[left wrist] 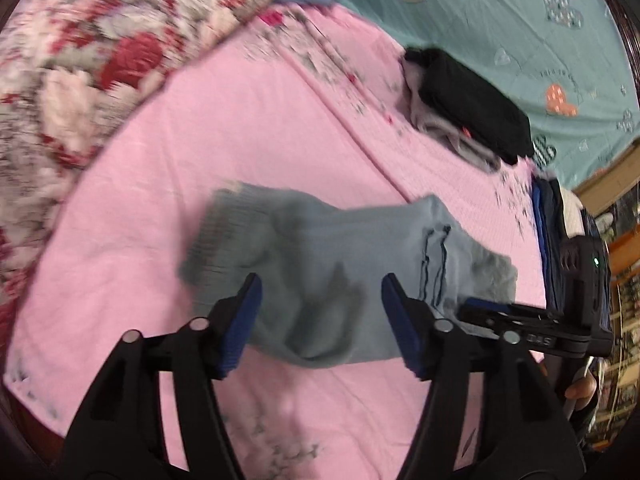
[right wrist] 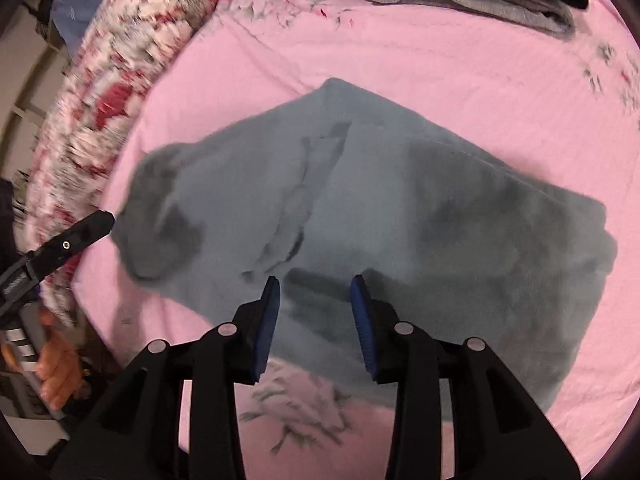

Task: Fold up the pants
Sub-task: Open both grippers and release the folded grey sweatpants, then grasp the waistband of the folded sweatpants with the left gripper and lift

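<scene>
— Grippers, how were they?
— Left gripper [left wrist: 322,320] and right gripper [right wrist: 316,322] both had jaws apart, holding nothing, above the grey pants [right wrist: 360,220].
— And the pants?
— Folded, lying on the pink bedsheet [right wrist: 460,60].
— Farther away?
— A floral blanket [left wrist: 80,60], a clothes pile [left wrist: 468,108], a teal sheet [left wrist: 500,12] with unreadable writing.

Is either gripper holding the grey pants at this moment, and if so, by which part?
Nothing is held. The left gripper and right gripper both stand open above the grey pants, which lie folded on the pink sheet.
</scene>
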The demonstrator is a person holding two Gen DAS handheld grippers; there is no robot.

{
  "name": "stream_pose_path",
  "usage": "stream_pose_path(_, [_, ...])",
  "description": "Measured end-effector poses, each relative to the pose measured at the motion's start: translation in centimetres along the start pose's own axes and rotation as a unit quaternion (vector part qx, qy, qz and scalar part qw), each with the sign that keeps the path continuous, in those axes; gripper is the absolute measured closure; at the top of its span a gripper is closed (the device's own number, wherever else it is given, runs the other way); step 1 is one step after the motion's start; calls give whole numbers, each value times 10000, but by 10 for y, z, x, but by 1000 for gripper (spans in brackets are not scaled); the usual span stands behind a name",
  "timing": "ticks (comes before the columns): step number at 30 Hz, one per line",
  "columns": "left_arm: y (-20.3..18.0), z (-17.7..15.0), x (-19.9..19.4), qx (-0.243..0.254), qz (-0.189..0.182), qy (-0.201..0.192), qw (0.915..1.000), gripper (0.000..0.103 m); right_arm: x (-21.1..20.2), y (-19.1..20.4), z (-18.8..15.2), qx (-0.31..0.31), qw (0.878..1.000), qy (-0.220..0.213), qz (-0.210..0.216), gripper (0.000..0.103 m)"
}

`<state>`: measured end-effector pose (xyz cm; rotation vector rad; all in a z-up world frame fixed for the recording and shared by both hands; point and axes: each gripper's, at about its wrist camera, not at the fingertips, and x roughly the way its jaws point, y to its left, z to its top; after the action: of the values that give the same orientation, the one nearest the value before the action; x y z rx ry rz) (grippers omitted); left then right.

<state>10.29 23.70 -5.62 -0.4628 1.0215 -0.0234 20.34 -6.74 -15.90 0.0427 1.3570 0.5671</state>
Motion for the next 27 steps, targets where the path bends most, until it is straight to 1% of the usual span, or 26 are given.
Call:
stream_pose_path(1, [6, 1, -9, -69, 68, -94, 9999, 35, -9, -2, -3, 64, 9998, -69, 159, 63])
stream_pose_path(3, [19, 1, -26, -245, 281, -288, 9989, 29, -30, -8, -14, 155, 9988, -325, 342, 51])
stream_pose_path(4, [25, 2, -31, -314, 371, -325, 9983, 27, -38, -10, -20, 161, 9982, -430, 378, 51])
stream_pose_path(6, [37, 2, -35, -484, 498, -297, 9971, 27, -52, -17, -39, 184, 9973, -531, 463, 51])
stream_pose_path(8, [44, 5, -31, -579, 448, -182, 9971, 27, -61, -27, -59, 313, 9959, -532, 658, 51])
stream_pose_path(10, [45, 15, -18, -503, 280, 0, 9983, 26, -68, -33, -79, 372, 9951, -564, 724, 51])
stream_pose_path(11, [47, 22, -9, -476, 185, 163, 9986, 26, -71, -33, -86, 389, 9950, -584, 717, 51])
stream_pose_path(13, [50, 33, 19, -432, 16, 668, 9968, 26, -80, -41, -102, 431, 9946, -615, 720, 51])
stream_pose_path(14, [52, 37, 30, -429, 52, 842, 9955, 27, -84, -43, -108, 475, 9942, -646, 721, 51])
stream_pose_path(15, [55, 39, 41, -423, 187, 962, 9943, 27, -87, -45, -113, 525, 9936, -691, 720, 51])
stream_pose_path(17, [58, 40, 54, -385, 377, 1129, 9921, 27, -93, -51, -121, 646, 9922, -799, 701, 51])
stream_pose_path(18, [60, 39, 59, -408, 366, 1212, 9911, 27, -96, -55, -125, 716, 9915, -847, 685, 51])
stream_pose_path(21, [66, 33, 62, -534, 198, 1336, 9894, 27, -101, -63, -130, 921, 9892, -940, 651, 51])
stream_pose_path(22, [67, 29, 60, -577, 82, 1367, 9889, 27, -101, -65, -131, 967, 9887, -945, 645, 51])
stream_pose_path(27, [62, 13, 40, -761, -408, 1333, 9873, 27, -89, -69, -130, 1087, 9889, -765, 669, 51])
